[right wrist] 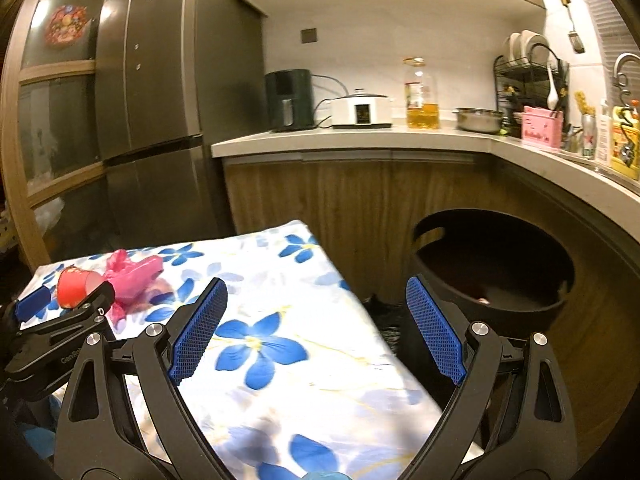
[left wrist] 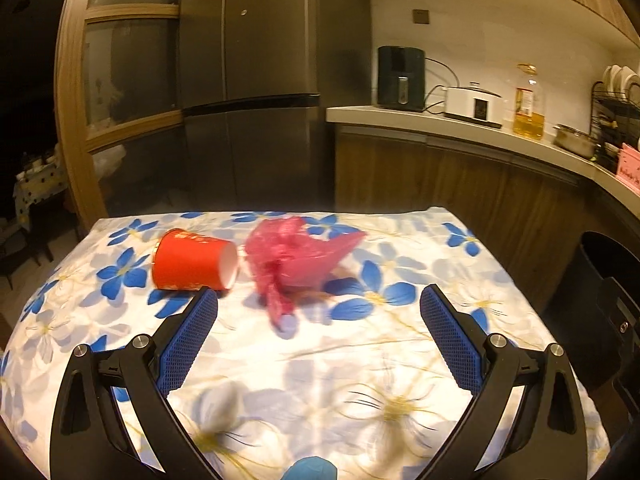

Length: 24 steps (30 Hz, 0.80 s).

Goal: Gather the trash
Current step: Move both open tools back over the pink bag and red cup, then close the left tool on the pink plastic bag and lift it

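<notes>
A: From the left wrist, what is there?

B: The left gripper (left wrist: 319, 304) hovers over the flower-printed cloth worktop (left wrist: 400, 360), its blue-padded fingers (left wrist: 188, 340) spread wide and holding nothing. Just ahead lie a red paper cup (left wrist: 192, 261), tipped on its side with the mouth to the right, and a crumpled pink plastic bag (left wrist: 296, 258) close beside it — whether they touch I cannot tell.

A: So which step?

B: I judge it the approach to a first pick. The bag sits between the fingers' line, so the next move calls for going forward and down, then closing on the crumple without nudging the cup.

A: And the right wrist?

B: The right gripper (right wrist: 316, 292) is equally wide open and empty, poised at the worktop's right edge. A round black bin (right wrist: 492, 292) stands on the floor just beyond that edge — open room above it for a drop. The left gripper shows at far left, near the cup.
</notes>
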Each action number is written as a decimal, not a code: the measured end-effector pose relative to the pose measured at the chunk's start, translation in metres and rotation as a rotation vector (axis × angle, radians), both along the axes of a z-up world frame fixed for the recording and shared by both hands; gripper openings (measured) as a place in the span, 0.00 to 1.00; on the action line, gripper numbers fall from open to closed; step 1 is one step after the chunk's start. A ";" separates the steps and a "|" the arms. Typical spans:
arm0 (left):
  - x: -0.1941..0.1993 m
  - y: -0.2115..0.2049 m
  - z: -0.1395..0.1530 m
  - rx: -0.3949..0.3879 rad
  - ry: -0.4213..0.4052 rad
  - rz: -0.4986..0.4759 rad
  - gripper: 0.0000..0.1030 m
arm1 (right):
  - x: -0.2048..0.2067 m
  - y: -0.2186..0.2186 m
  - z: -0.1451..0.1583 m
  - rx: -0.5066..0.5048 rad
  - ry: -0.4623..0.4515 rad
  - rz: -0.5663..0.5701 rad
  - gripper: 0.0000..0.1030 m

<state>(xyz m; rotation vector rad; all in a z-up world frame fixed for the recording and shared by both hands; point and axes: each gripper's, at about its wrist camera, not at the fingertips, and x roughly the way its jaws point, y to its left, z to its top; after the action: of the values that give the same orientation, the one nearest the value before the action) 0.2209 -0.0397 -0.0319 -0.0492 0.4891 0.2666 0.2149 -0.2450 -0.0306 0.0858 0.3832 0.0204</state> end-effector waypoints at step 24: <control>0.088 0.031 -0.027 0.039 0.066 0.046 0.94 | 0.052 0.036 -0.012 0.027 0.014 0.020 0.87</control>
<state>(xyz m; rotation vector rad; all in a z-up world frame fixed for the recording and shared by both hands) 0.3090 -0.0089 -0.0592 -0.0140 0.5487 0.3233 0.2669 -0.2094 -0.0429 0.1092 0.3981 0.0445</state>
